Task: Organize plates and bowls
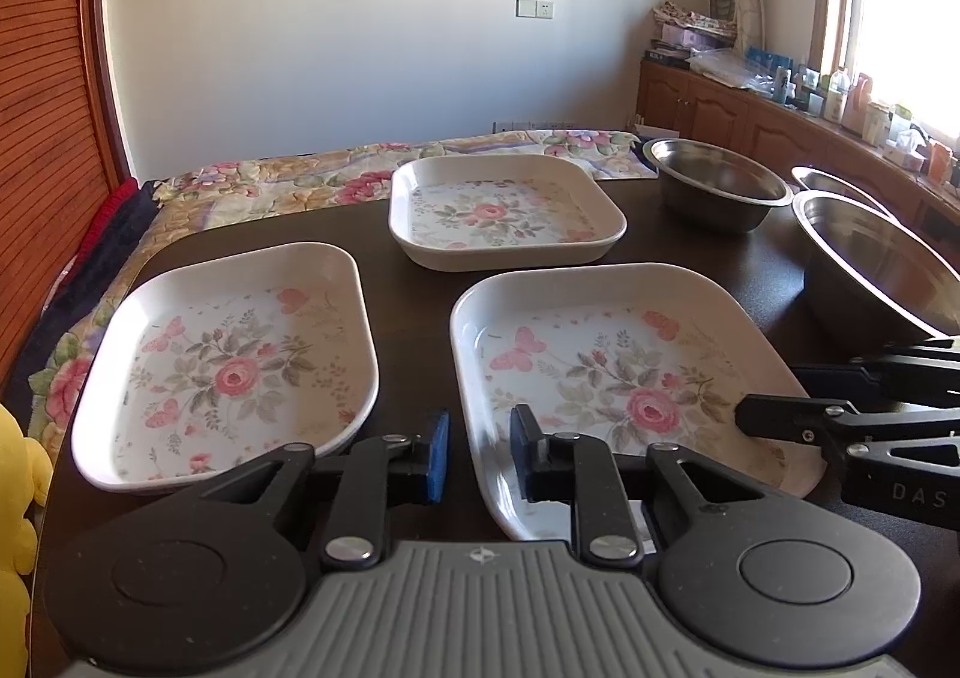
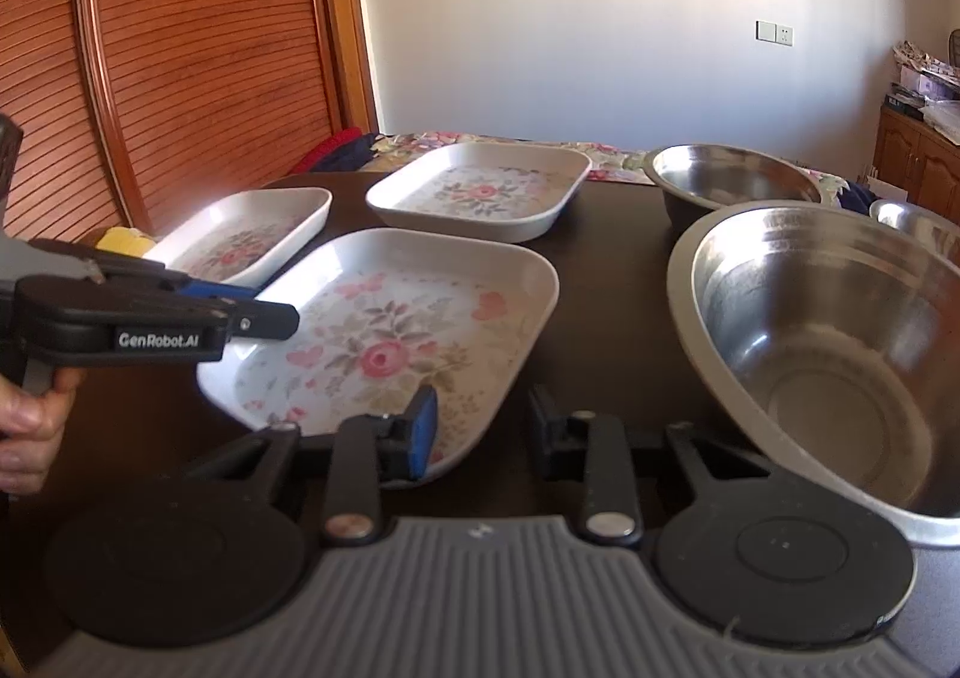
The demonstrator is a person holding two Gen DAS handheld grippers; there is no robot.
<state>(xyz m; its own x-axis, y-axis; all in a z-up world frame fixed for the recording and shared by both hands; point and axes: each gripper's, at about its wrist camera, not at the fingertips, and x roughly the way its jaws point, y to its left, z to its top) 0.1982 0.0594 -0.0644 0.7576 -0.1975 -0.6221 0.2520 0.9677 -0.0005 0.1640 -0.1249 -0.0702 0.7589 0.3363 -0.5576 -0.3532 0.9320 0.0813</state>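
While its blue-padded jaws stand only narrowly apart, the left gripper straddles the left rim of the nearest cream rounded-rectangle plate with a pink rose print; a sliver of table shows beside the rim, so the pads are not clamped on it. The right gripper stands wider, one finger over the same plate's near right edge and the other over bare table, gripping nothing. Two matching glossy floral plates lie apart from it, one to the left and one farther back. A large brushed-steel round bowl sits just right of the near plate, with a smaller steel bowl behind it. All rest on a dark brown smooth table, bordered by a quilted floral cloth.
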